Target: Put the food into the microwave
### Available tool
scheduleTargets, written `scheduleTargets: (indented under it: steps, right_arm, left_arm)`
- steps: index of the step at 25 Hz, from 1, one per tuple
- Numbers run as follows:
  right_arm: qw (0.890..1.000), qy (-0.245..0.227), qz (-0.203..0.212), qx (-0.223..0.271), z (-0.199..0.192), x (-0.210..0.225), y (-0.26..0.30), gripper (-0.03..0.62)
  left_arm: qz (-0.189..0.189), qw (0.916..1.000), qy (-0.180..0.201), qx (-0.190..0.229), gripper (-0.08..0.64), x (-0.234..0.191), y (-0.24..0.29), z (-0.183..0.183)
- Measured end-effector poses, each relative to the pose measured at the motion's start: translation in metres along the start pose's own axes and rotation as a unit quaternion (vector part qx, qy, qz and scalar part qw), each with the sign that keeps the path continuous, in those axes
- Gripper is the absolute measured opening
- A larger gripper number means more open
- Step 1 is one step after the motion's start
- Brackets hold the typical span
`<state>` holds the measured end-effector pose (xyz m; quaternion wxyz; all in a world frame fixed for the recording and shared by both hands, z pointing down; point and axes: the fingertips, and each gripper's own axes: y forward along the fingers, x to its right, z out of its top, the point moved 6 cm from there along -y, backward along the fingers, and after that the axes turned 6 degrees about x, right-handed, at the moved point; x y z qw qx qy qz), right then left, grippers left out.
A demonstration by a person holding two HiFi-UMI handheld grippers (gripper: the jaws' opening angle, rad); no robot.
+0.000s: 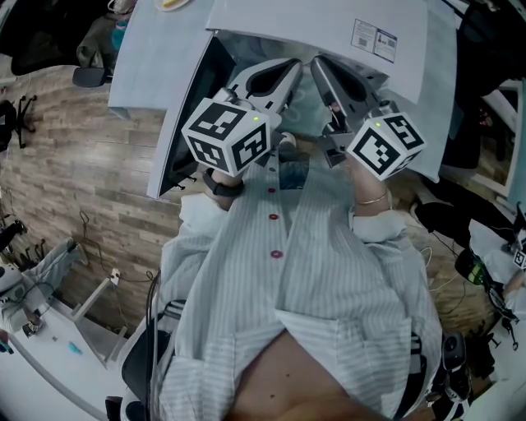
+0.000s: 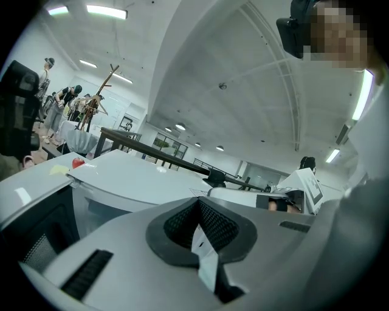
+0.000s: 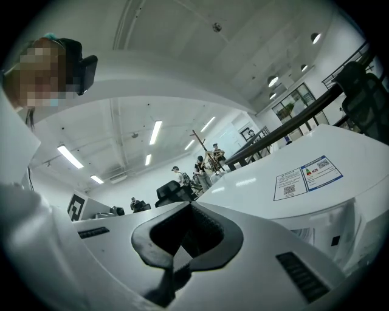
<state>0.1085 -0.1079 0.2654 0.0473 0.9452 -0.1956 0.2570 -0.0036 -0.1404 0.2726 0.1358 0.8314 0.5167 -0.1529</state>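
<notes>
The white microwave (image 1: 329,33) stands in front of me with its door (image 1: 185,123) swung open to the left. Both grippers are held close to my chest and point at it. My left gripper (image 1: 289,67) is shut with nothing between its jaws, and so is my right gripper (image 1: 317,66). In the left gripper view the left gripper (image 2: 197,205) faces the microwave's top (image 2: 140,179) and dark door (image 2: 36,237). A small red item (image 2: 77,162) lies on a surface beyond it. In the right gripper view the right gripper (image 3: 189,208) points past the microwave's labelled top (image 3: 304,173).
A plate (image 1: 171,4) lies on the light table (image 1: 140,57) left of the microwave. Wood floor, chairs and cables surround me. Other people stand far off (image 2: 70,100) near a coat stand. A cluttered white desk (image 1: 49,329) is at lower left.
</notes>
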Motion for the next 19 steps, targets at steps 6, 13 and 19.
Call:
scheduleTargets:
  steps: [6,13,19]
  right_arm:
    - [1.0,0.003,-0.002,0.001,-0.001,0.0,0.0,0.032]
    - [1.0,0.007,0.001,-0.004,0.0,-0.003,0.002,0.032]
    - [1.0,0.005,0.0,-0.003,0.003,-0.003,0.0,0.032]
  left_arm:
    - [-0.001,1.0,-0.004,0.002,0.008,-0.001,0.0,0.001]
    - [-0.003,1.0,-0.005,-0.004,0.008,-0.002,-0.001,-0.004]
    - [-0.019,0.9995,0.027,-0.004,0.008,-0.008,0.004,0.009]
